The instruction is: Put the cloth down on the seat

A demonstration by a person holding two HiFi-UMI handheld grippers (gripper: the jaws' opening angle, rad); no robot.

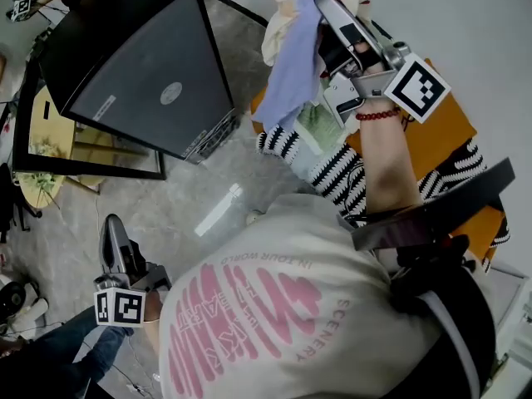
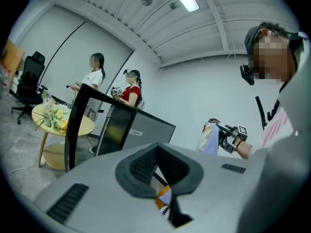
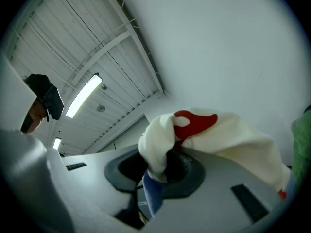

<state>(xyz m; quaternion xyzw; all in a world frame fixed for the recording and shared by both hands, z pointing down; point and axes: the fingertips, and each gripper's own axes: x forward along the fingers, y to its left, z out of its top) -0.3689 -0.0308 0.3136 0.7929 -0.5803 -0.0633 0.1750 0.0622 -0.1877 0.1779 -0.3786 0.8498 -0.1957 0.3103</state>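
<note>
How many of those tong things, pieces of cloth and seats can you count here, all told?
Tongs: 2, the left tongs and the right tongs
Cloths: 3, the held cloth in the right tongs, the striped cloth and the green cloth on the seat
Seats: 1, the orange seat
Total: 6

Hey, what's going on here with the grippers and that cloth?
A person holds two grippers. The right gripper is clamped on a pale and blue cloth, held up by the orange seat, where a striped garment lies. The cloth is not yet down. The left gripper hangs low, holding nothing.
</note>
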